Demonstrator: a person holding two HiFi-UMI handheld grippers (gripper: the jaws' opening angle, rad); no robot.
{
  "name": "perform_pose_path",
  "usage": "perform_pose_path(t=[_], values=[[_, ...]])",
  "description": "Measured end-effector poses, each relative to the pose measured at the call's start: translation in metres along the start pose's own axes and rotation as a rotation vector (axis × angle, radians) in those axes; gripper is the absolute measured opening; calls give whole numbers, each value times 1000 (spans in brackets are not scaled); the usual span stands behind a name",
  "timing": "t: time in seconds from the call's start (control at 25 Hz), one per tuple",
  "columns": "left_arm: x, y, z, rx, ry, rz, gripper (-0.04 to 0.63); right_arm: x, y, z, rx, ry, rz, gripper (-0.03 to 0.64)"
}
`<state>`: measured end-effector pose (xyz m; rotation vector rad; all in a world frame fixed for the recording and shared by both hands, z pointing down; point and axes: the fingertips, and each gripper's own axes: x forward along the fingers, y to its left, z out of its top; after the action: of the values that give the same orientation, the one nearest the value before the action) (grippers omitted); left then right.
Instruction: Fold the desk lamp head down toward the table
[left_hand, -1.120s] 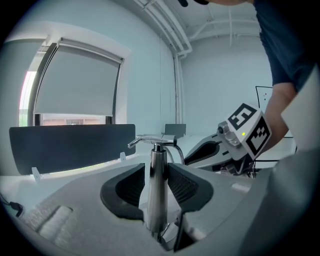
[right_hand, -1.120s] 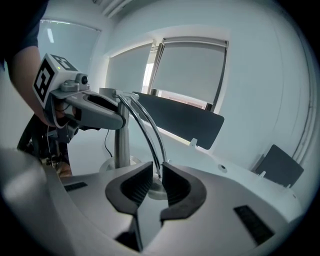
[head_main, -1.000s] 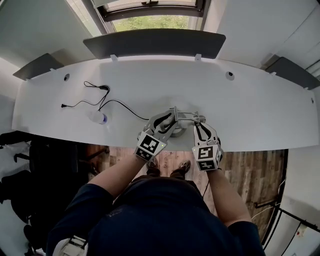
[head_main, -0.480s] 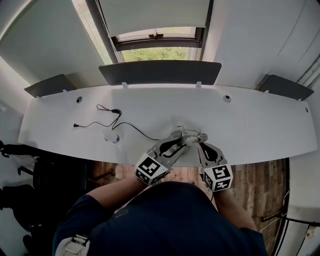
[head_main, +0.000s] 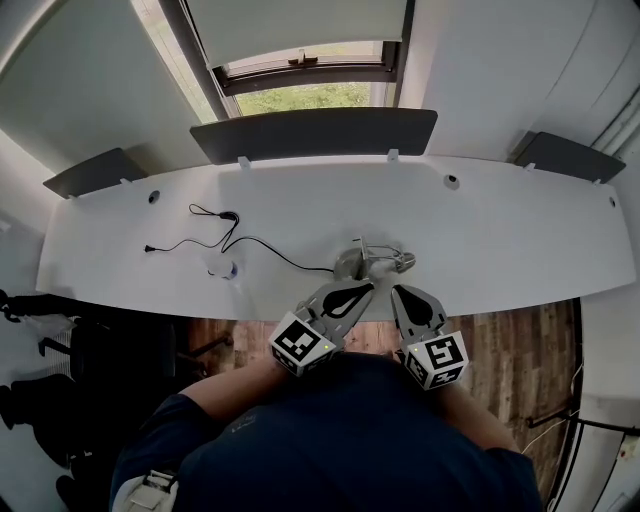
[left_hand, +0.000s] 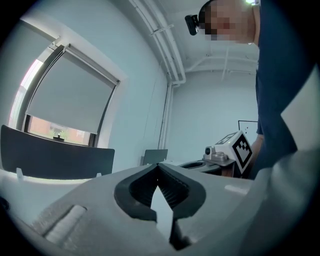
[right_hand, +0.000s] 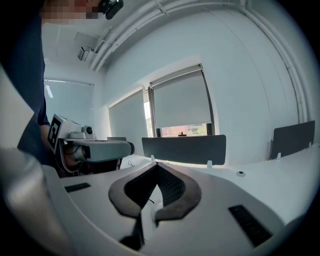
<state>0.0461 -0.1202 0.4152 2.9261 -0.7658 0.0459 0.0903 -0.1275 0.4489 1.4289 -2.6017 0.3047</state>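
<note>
Both my claws are clenched on nothing. The left claw (head_main: 363, 288) has its jaws pressed tip to tip, with only air in the notch behind them. The right claw (head_main: 398, 291) is shut the same way, and its own view shows bare table through the gap. I hold them side by side, close to my belly and over the front edge of the table (head_main: 500, 230), pointing out across it instead of down. That keeps them off the lamp (head_main: 372, 260) and leaves me a clear look at it.

The lamp sits near the front edge, just beyond my claw tips but apart from them. I reckon it is placed there so that both hands can reach it without stretching. From above, its thin arm and small head seem to lie low along the tabletop (though a view from straight overhead hides height, so I can't swear the head is fully down). If it is, I judge the folding done, and shut, empty claws are simply a tidy way to rest.

Its black cable (head_main: 250, 240) trails off to the left in loose loops across the table, with the far end lying free. That slack means nothing tugs on the lamp. The dark panel (head_main: 315, 133) along the table's back edge stands well clear of everything.
</note>
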Motion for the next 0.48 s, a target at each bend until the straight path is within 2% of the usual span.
perform_pose_path(t=[0.48], values=[[4, -8, -7, -14, 13, -13, 6, 1, 11, -5, -30, 19, 40, 9]])
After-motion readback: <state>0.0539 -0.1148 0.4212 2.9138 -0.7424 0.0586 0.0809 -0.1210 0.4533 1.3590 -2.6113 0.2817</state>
